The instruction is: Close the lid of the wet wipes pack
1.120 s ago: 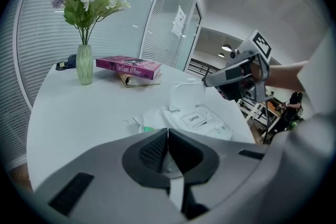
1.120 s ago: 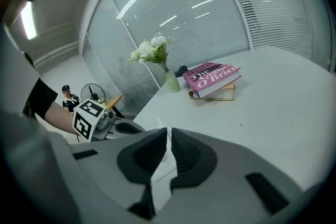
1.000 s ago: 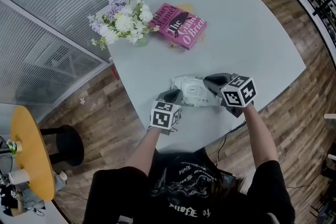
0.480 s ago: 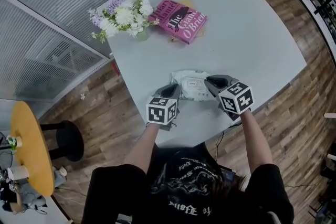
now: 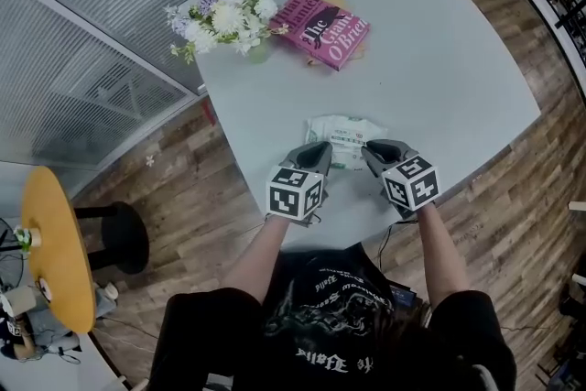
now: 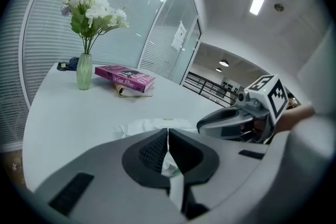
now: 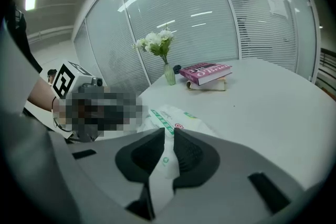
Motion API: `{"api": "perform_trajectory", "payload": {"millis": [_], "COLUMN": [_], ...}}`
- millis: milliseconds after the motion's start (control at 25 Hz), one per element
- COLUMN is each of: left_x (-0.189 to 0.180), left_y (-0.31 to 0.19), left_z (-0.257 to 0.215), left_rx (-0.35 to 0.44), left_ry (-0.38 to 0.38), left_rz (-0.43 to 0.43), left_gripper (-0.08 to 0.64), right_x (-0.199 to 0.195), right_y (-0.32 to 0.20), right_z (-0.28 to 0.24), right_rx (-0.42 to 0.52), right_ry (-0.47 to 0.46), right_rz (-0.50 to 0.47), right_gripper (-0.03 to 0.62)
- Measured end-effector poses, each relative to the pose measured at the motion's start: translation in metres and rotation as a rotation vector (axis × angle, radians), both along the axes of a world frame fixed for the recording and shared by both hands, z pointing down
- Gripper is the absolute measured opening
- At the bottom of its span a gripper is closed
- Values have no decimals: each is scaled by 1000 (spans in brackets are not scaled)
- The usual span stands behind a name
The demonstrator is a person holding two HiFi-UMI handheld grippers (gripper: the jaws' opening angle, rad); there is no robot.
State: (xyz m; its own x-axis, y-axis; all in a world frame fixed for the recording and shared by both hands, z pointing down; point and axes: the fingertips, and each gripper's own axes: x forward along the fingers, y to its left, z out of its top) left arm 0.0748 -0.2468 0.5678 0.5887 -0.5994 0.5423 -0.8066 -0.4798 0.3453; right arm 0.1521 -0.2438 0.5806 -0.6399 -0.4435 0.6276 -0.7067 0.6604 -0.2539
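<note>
The white wet wipes pack (image 5: 346, 137) lies flat on the pale table (image 5: 439, 69), near its front edge. No raised lid shows on its top. My left gripper (image 5: 316, 153) sits at the pack's near-left corner with its jaws together (image 6: 167, 136). A sliver of white film shows in the slit lower down, and the pack (image 6: 157, 124) lies just beyond. My right gripper (image 5: 374, 151) is at the near-right corner. Its jaws (image 7: 169, 136) are opening, and the pack (image 7: 176, 118) shows in the narrow gap without being pressed.
A pink book (image 5: 320, 27) and a vase of white and lilac flowers (image 5: 224, 18) stand at the table's far left. A yellow round table (image 5: 55, 252) and a black stool (image 5: 119, 243) stand on the wood floor to the left. The table's front edge is right under the grippers.
Both grippers have drawn back from over the pack to its near edge, the right one more so. The pack has stayed in place on the table.
</note>
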Motion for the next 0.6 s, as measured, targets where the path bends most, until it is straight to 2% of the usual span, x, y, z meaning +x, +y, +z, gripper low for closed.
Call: {"api": "perform_trajectory", "payload": {"millis": [280, 440, 600], "left_x": [29, 39, 41], "left_y": [11, 8, 4], "left_z": [7, 9, 22], "left_rx": [-8, 0, -34], "left_ry": [-45, -76, -128], "left_rz": [80, 93, 79], "left_gripper": [8, 8, 8], "right_x": [-4, -2, -3], "right_y": [8, 8, 10], "right_z": [18, 23, 27], "right_rx": [-25, -44, -57], "right_ry": [60, 47, 33], "right_rz": [-36, 4, 51], "right_gripper": [54, 49, 40]}}
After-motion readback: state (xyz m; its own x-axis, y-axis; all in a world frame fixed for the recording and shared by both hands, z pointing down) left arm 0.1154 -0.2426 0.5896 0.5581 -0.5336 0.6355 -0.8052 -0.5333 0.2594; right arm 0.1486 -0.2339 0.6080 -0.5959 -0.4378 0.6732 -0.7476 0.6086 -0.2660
